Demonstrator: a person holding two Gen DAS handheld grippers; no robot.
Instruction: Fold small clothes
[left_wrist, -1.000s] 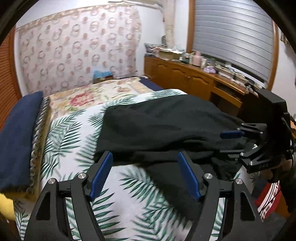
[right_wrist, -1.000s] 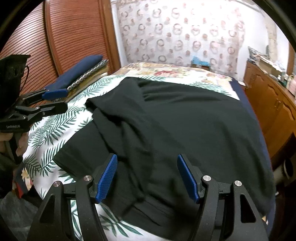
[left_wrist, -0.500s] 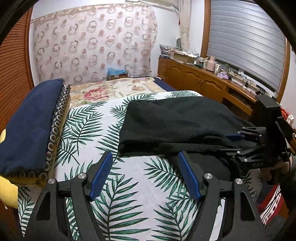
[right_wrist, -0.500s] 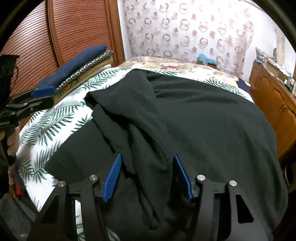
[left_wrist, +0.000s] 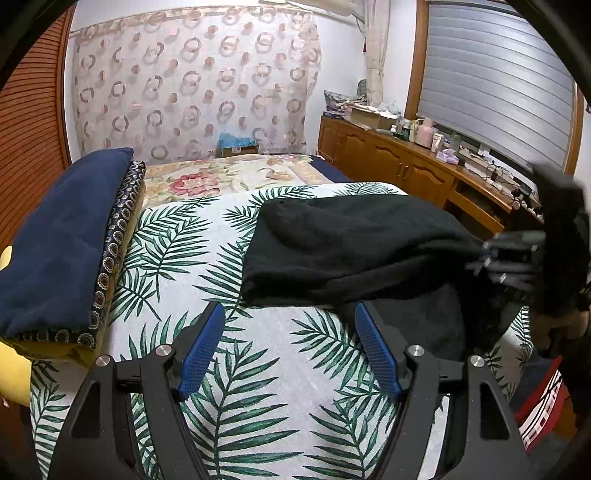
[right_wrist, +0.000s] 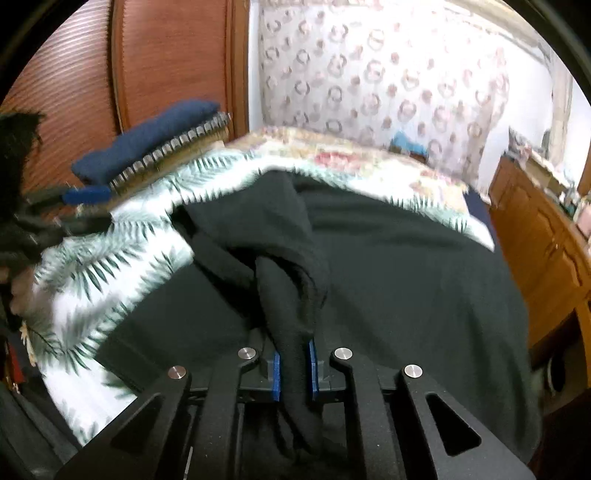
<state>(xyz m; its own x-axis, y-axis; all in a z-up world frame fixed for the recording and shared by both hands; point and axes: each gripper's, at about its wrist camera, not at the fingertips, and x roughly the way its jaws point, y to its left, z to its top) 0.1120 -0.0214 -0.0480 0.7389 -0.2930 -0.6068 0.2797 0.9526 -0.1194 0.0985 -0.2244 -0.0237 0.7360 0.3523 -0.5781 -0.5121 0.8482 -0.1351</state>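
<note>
So the black garment (right_wrist: 388, 266) is sprawled over the palm-leaf bedspread (left_wrist: 258, 387), taking up most of the half of the bed nearer the wooden cabinets (left_wrist: 388, 162), with one bunched part hanging off the near edge. Can't really tell what kind of garment it is, maybe a tee or a light sweater.

The right gripper (right_wrist: 294, 363) is closing, and a thick rope of gathered fabric sits between the blue pads (right_wrist: 276, 373), so it's pinching a bunched ridge near the near edge, not a clean hem or corner. The left gripper (left_wrist: 288, 350) is spread wide with nothing in it, hovering over bare bedspread just beside the garment's left edge.

Handling-wise this looks soft, floppy and light, a matte knit that shouldn't slip out of the pads but will drape and crumple wherever it isn't supported. With a one-point grab on a wad like this, I'd guess it just sags into a lump when lifted. Better to have the free gripper take the edge or a corner on its side so the cloth can be stretched flat between both.

The navy pillow (left_wrist: 59, 236) sits along the bed's left edge, well clear.
</note>
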